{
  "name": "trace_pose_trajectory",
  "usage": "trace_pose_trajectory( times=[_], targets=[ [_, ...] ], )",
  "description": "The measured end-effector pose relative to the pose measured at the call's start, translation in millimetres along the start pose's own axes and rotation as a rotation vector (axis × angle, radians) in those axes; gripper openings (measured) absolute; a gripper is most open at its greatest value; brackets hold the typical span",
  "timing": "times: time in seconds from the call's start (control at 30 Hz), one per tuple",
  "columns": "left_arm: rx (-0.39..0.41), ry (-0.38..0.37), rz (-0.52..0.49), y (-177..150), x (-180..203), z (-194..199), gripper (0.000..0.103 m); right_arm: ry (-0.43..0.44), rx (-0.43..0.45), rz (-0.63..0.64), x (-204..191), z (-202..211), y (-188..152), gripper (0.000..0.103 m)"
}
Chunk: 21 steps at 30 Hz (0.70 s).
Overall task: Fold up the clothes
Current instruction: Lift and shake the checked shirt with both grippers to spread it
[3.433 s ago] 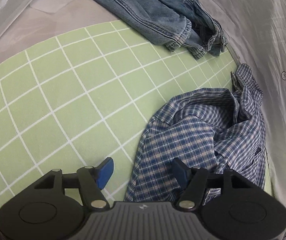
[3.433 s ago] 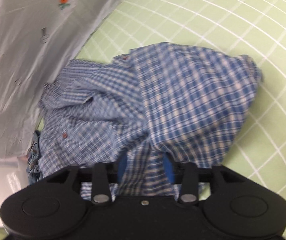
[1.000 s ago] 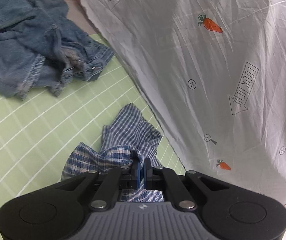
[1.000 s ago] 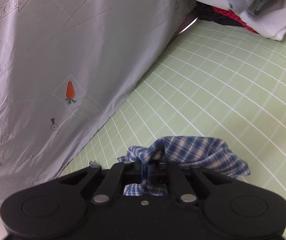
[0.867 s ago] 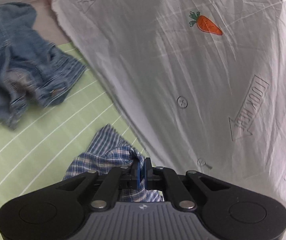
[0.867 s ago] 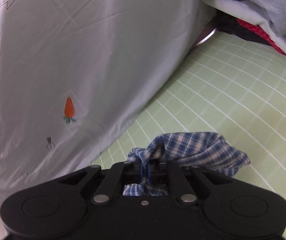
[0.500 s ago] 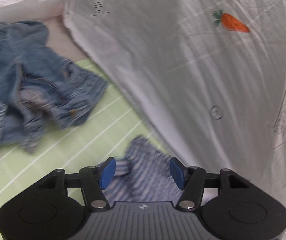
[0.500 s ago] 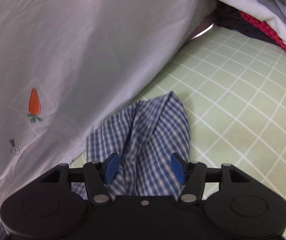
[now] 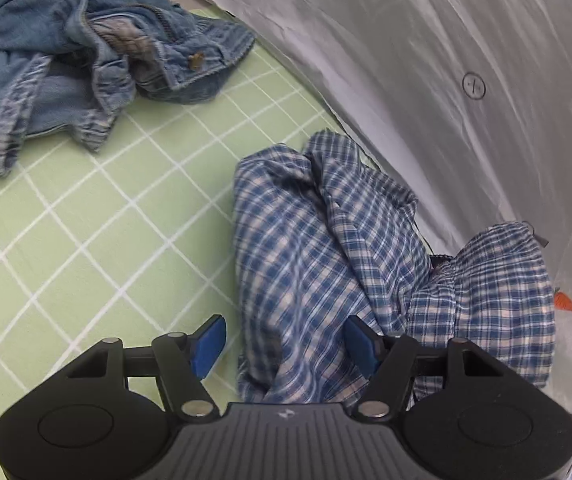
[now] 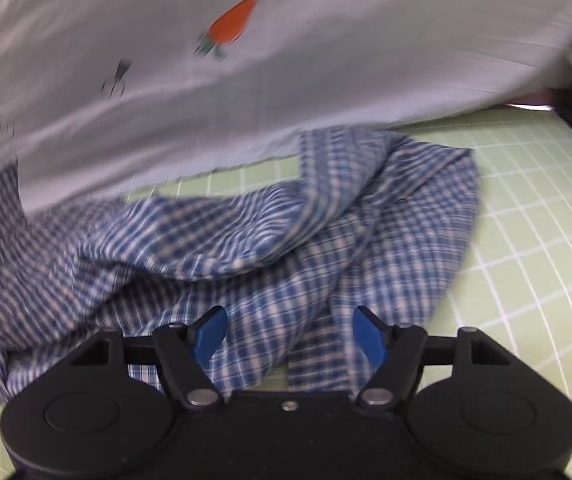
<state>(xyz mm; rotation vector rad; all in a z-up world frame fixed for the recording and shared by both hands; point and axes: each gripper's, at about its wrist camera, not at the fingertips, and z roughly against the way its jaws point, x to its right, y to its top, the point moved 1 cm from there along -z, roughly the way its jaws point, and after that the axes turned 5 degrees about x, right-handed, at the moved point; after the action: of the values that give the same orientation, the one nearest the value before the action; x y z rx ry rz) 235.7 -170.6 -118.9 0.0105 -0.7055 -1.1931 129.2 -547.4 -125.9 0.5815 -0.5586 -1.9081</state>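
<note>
Both hand-held grippers, left (image 9: 284,340) and right (image 10: 289,334), had released the plaid shirt (image 9: 325,248). It lay crumpled on the green grid mat (image 9: 86,220), still unfolded, needing regrasping.

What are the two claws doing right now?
Left claw: open, holding nothing, over the plaid shirt.
Right claw: open, holding nothing, over that shirt too.

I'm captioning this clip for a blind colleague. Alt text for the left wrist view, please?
Open left tongs hover over a crumpled blue plaid shirt on a green grid mat. Rumpled denim jeans lie beyond, and a white carrot-print sheet hangs alongside.
</note>
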Motion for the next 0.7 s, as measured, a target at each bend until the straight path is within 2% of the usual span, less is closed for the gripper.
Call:
trace_pose_trajectory(
  times=[0.07, 0.17, 0.23, 0.3, 0.33, 0.4, 0.57, 0.7],
  targets=[
    [0.007, -0.014, -0.002, 12, 6, -9, 0.066, 0.018, -0.022, 0.054, -6, -18, 17, 0.059],
    [0.035, -0.029, 0.001, 39, 17, -20, 0.066, 0.031, 0.1, -0.013, 0, -29, 57, 0.056],
    [0.118, -0.056, -0.004, 57, 25, -15, 0.066, 0.07, 0.239, -0.15, 13, -23, 80, 0.057],
    [0.193, -0.062, 0.005, 65, 26, -6, 0.07, 0.036, 0.307, -0.158, 14, -15, 93, 0.058],
    [0.23, -0.063, 0.01, 69, 27, -1, 0.077, 0.008, 0.309, -0.136, 13, -12, 91, 0.059],
    [0.236, -0.02, 0.02, 65, 21, 3, 0.078, -0.033, 0.284, -0.126, 14, -8, 80, 0.062],
    [0.133, 0.026, 0.026, 30, -2, 5, 0.078, -0.082, 0.145, -0.273, 27, 1, 20, 0.076],
    [0.074, 0.013, 0.072, 5, -16, 9, 0.078, -0.062, 0.072, -0.366, 31, 2, -15, 0.078]
  ],
)
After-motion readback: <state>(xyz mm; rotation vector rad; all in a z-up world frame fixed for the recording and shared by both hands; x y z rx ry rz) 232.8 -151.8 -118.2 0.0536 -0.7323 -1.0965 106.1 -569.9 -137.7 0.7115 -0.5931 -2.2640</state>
